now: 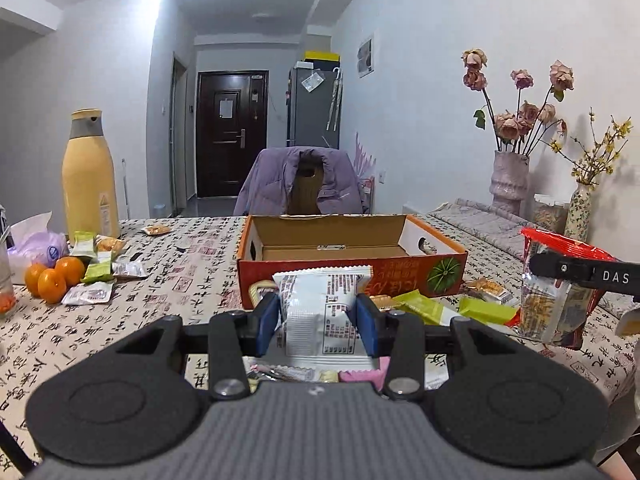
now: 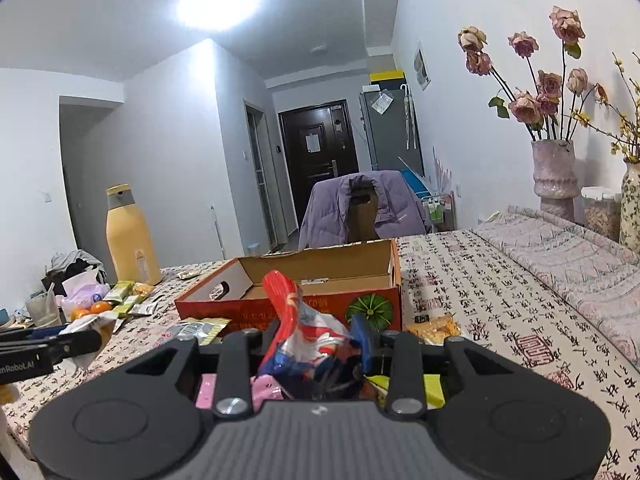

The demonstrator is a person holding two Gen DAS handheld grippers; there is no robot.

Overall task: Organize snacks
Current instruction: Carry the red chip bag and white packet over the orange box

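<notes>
My left gripper [image 1: 318, 322] is shut on a white snack packet [image 1: 320, 312] with printed text, held upright just in front of the open orange cardboard box [image 1: 404, 276]. My right gripper [image 2: 316, 344] is shut on a crumpled red and clear snack bag [image 2: 304, 336], which also shows at the right of the left wrist view as the red bag [image 1: 556, 300]. The box [image 2: 240, 308] lies ahead of it, its inside looking bare. Green packets [image 1: 424, 306] lie loose before the box.
A yellow bottle [image 1: 90, 176] stands at the far left, with oranges [image 1: 52, 278] and small packets [image 1: 96, 268] beside it. Vases with dried flowers [image 1: 510, 176] line the right wall. A chair draped with a purple jacket [image 1: 304, 184] stands behind the table.
</notes>
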